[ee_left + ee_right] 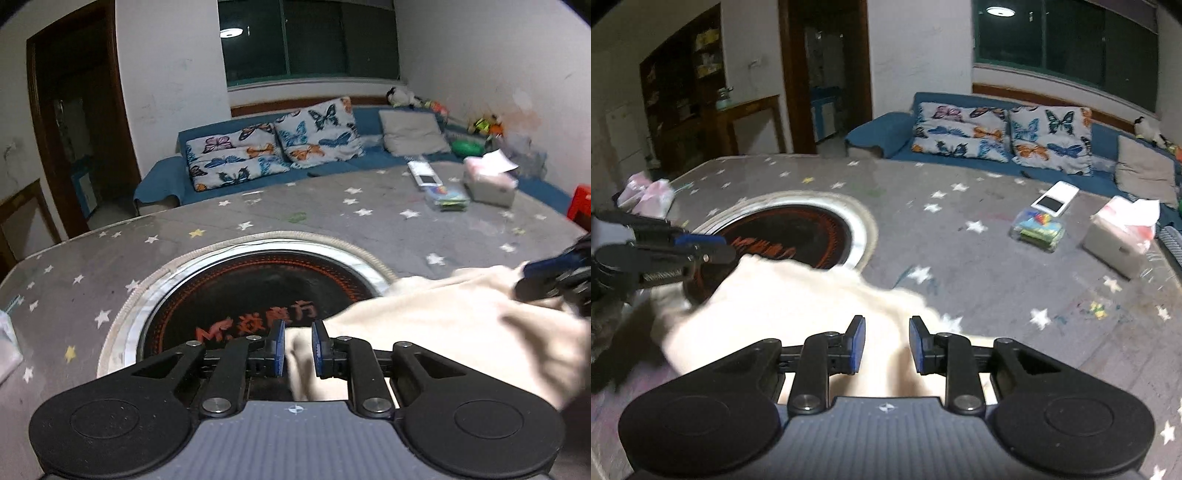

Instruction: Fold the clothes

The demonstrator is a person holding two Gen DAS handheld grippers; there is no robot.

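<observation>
The cream garment (798,295) is plain and soft, bunched up with no print or label showing, and it lies on the star-patterned table cover (332,218), stretched between both tools; the left gripper (298,345) is clamped on a fold of it, and the right gripper (884,341) has cloth between its blue pads (857,343), though whether they pinch it I cannot tell. Just ahead of the left gripper, the round black heater plate (251,284) carries orange writing, partly covered and too blurred to read.

We read orange lettering on the round black heater plate (251,295) set in the table: "Mr." followed by Chinese characters, last one looks like 方; the others blurred. In the right wrist view same print is unreadable.
</observation>
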